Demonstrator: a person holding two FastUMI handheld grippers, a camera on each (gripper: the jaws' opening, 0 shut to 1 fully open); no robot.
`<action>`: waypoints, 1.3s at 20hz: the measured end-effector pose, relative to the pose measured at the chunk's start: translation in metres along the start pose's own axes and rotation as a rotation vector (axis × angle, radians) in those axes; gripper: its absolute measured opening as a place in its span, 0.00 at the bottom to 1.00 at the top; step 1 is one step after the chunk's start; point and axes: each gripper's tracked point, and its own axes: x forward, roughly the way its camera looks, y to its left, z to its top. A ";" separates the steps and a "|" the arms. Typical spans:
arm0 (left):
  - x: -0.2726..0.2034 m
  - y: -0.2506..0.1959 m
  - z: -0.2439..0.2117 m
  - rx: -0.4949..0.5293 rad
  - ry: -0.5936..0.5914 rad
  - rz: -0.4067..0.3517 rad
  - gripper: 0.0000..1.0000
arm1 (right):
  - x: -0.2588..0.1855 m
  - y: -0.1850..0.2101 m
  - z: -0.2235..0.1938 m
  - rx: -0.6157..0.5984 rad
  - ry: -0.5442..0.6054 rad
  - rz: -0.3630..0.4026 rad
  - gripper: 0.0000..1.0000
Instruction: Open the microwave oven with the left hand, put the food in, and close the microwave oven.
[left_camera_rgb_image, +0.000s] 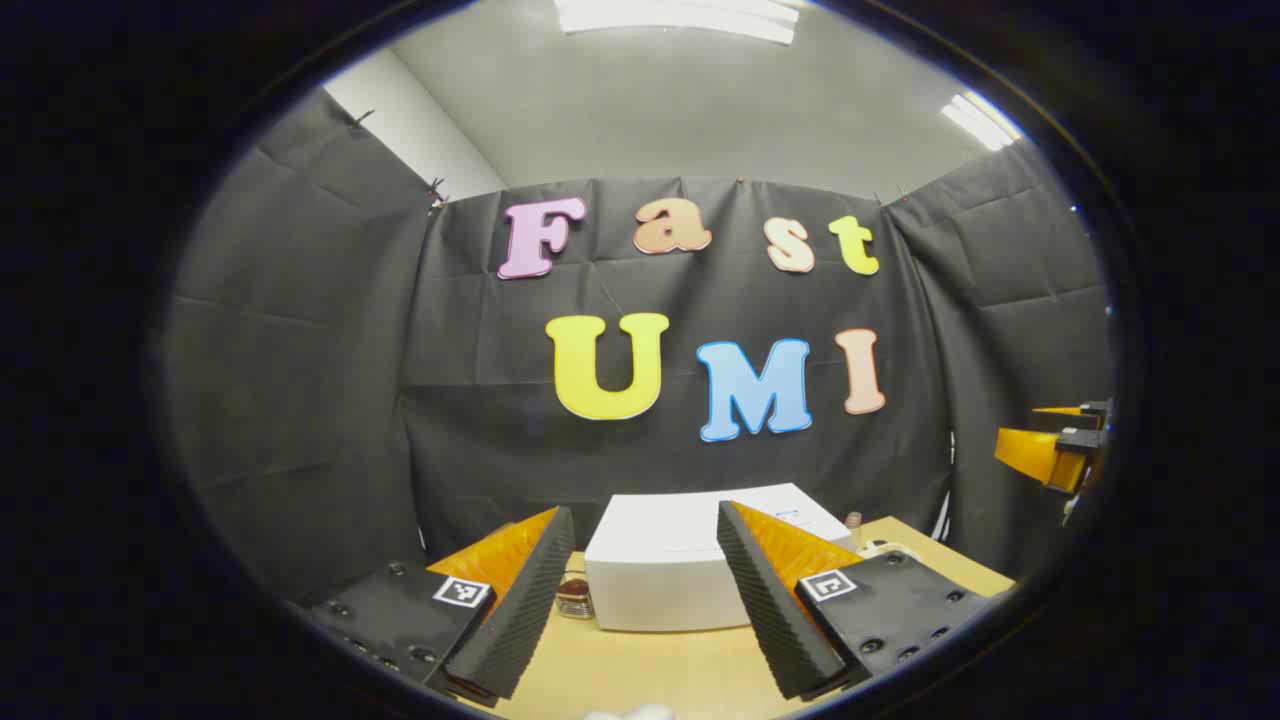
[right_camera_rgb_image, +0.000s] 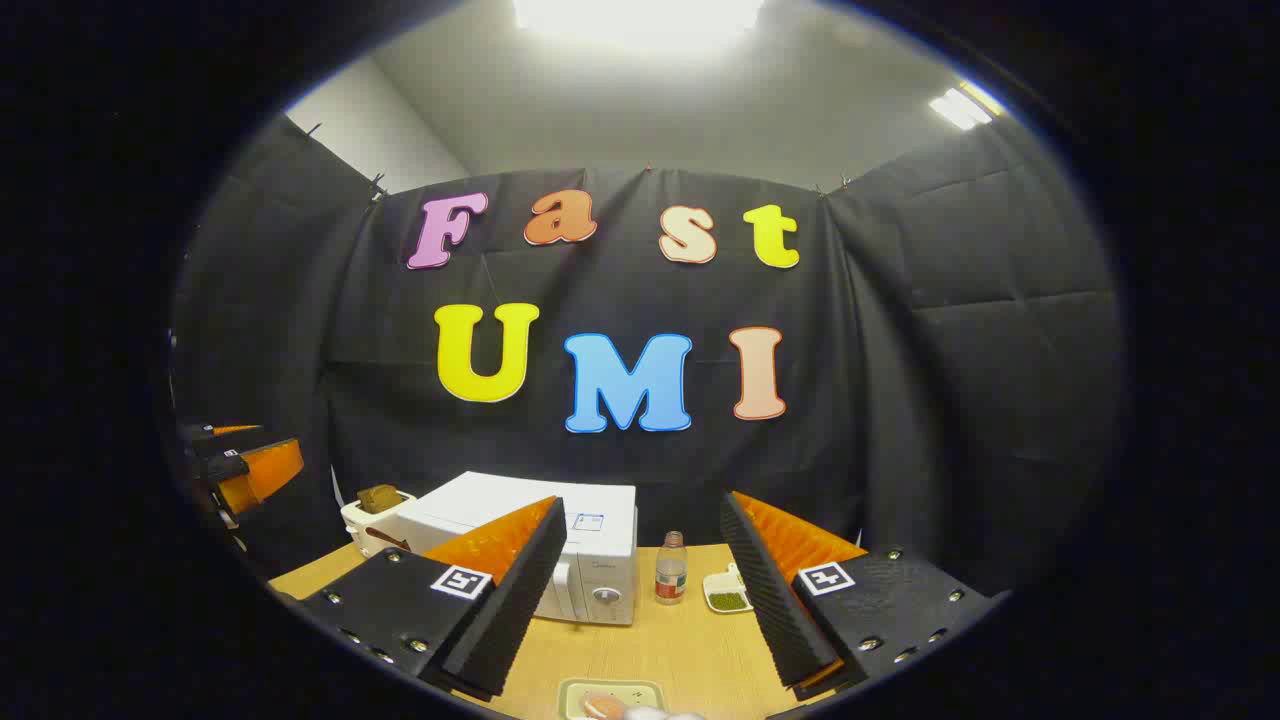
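Hovering above the desk (right_camera_rgb_image: 690, 650), both tongs hang spread wide with nothing between their fingers. The task reads as at its very start: the microwave (left_camera_rgb_image: 670, 570) stands shut at the back of the desk, near the booth wall, and its door looks untouched.

In the left gripper view the left tongs (left_camera_rgb_image: 648, 600) frame the microwave from well back. In the right gripper view the right tongs (right_camera_rgb_image: 645, 600) face the microwave's front corner, with its dial toward the camera, and the food (right_camera_rgb_image: 605, 706) sits on a small tray (right_camera_rgb_image: 570, 692) at the near edge of the desk, just below the fingers. A bottle (right_camera_rgb_image: 671, 568) and a dish of green stuff (right_camera_rgb_image: 728, 598) stand just beside the microwave; a toaster (right_camera_rgb_image: 375, 512) sits on its other side.

The step in hand appears to be the approach to the door. The next move likely calls for the left tongs to travel forward to the door's edge or handle, which cannot be made out from here, and pull it open while the right tongs wait over the food.
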 end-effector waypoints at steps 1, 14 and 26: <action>0.000 0.001 -0.003 0.001 0.009 0.005 1.00 | 0.001 -0.001 -0.002 0.003 0.012 -0.001 0.95; -0.003 0.006 -0.004 -0.001 0.012 -0.015 0.96 | -0.003 0.000 -0.008 0.000 0.014 -0.018 0.95; 0.000 0.000 -0.024 -0.002 0.031 0.005 0.97 | -0.005 0.005 -0.007 0.002 0.033 0.024 0.95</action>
